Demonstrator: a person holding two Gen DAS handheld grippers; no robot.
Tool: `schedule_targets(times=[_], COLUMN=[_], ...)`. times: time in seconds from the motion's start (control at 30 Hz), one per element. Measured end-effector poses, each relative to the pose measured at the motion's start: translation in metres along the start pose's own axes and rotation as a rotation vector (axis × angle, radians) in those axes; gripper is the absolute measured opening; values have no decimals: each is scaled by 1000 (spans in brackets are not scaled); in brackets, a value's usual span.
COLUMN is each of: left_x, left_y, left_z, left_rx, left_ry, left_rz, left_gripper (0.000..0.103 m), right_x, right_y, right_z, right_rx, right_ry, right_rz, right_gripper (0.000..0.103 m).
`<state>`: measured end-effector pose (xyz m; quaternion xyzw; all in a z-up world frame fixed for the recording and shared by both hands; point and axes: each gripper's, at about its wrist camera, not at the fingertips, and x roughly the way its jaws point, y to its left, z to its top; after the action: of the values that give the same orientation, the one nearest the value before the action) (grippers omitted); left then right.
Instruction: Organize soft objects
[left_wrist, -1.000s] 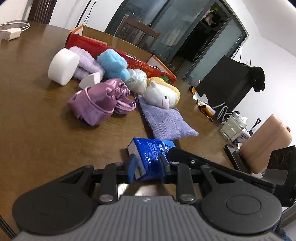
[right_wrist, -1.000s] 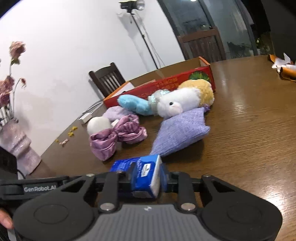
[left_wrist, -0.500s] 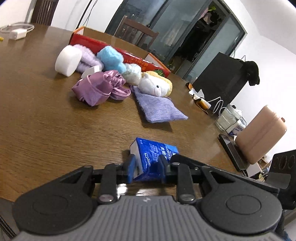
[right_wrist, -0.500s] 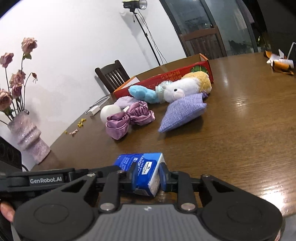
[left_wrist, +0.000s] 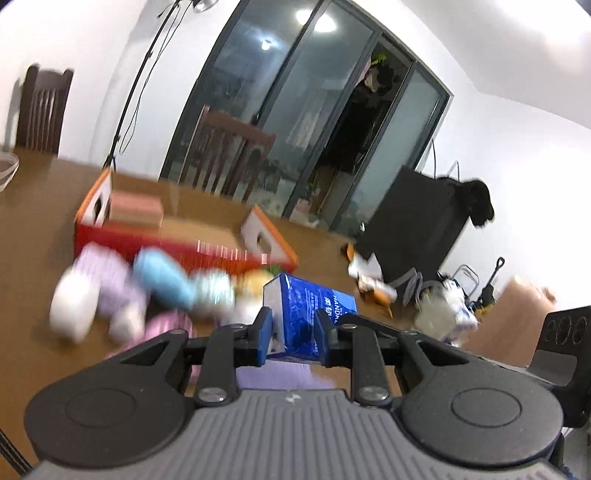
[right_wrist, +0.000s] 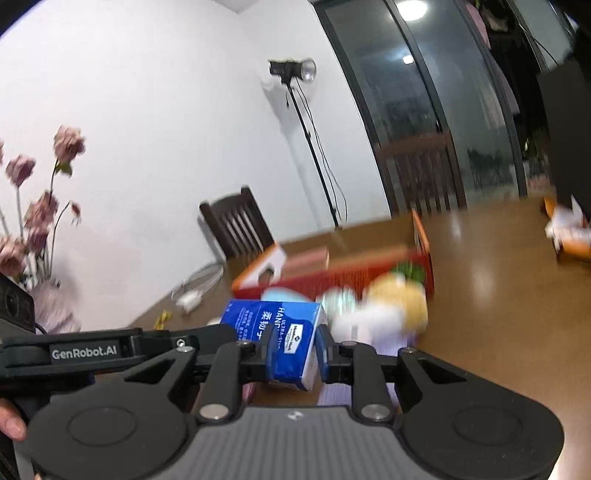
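While clamped, tissue pack (left_wrist: 306, 314) crosswise

Glossy wooden table (right_wrist: 498, 314), plastic-wrapped tissue pack (right_wrist: 284, 339)

I am holding my left gripper (left_wrist: 293, 330) pinched shut on one end of the blue tissue pack (left_wrist: 308, 314), its nose dipping slightly. My right gripper (right_wrist: 295, 352) is clamping the other end the same way, and a fingertip (right_wrist: 11, 424) is showing at the frame's lower left edge.
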<state>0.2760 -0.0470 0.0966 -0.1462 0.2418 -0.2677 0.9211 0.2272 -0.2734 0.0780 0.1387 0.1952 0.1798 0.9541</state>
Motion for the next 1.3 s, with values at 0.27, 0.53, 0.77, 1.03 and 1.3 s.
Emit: schedule_targets(times=[0.27,0.53,0.77,1.03,1.3], left_x=[111,224,329,383,336], left_y=[22,61,114,149,131], left_z=[111,167,169,155,176], left_rx=[17,-15,-114,-186,-111], left_ry=[-1,62,240,337,277], left_rz=[-8,41,69,120,163], left_gripper=[25,25,24,26,44], right_x=[98,215,326,390,373], right_y=[-39,-89,-151,-162,-150], right_z=[112,184,191,167,177], right_rx=[-13,8,84,4,-51], right_ry=[-51,-12,164,302,274], right_rz=[-18,-88,-160,-336,-344], right_gripper=[21,21,22,18,31])
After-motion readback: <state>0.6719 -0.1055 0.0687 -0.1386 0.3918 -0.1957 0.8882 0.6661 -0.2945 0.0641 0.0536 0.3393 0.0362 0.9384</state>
